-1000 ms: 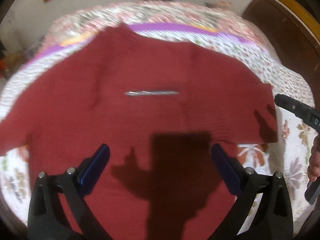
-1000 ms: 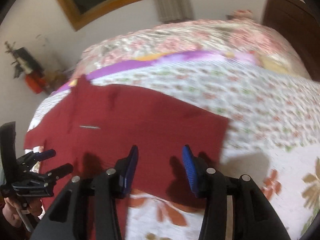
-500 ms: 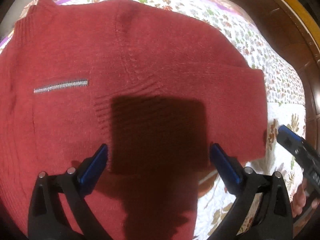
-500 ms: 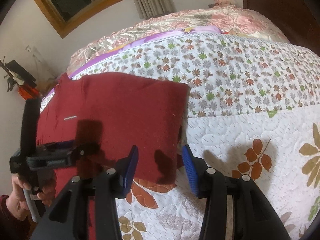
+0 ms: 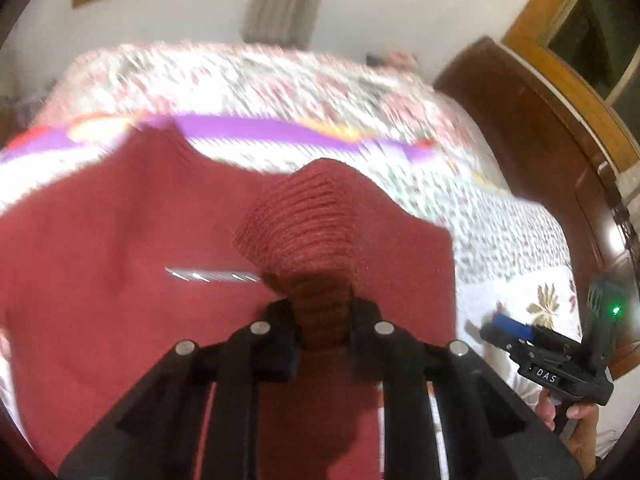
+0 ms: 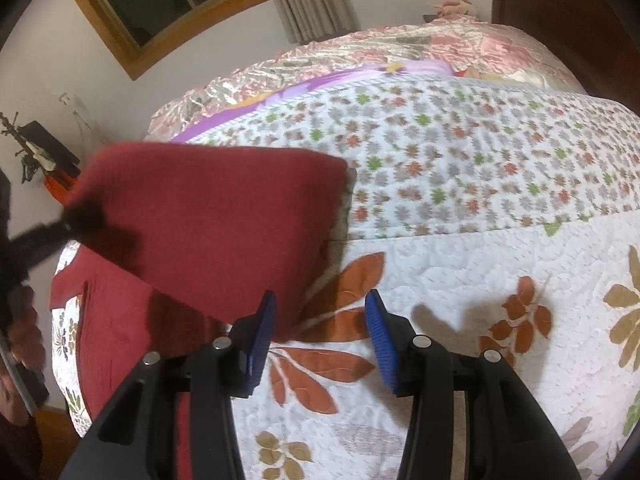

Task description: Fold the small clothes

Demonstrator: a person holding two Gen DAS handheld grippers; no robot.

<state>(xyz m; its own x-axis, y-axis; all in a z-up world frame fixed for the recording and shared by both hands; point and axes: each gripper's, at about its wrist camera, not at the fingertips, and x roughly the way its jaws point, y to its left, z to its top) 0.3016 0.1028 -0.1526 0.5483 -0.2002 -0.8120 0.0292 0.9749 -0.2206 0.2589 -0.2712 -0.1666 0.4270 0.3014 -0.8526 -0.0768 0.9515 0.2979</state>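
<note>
Your left gripper (image 5: 322, 320) is clamped on a ribbed edge of the red sweater (image 5: 120, 280), probably a cuff or hem; the knit rises in a peak straight ahead of the fingers, lifted off the layer below. The sweater lies on the flowered bedspread (image 6: 480, 208), spread ahead and to the left of that tool, with a short silver zip (image 5: 212, 276) just left of the pinched fold. From the right wrist view, your right gripper (image 6: 320, 340) stands open and holds nothing, its blue pads (image 6: 262, 332) parted above the leaf-patterned quilt; the near corner of the sweater is just ahead of the left pad, apart from it as far as I can tell. Progress, judged: one flap seems doubled over already, since the right view shows a raised upper layer over a flat lower one. The fold in hand is mid-carry, not laid down. Left to do: set the edge down, smooth it, and make the last folds
</note>
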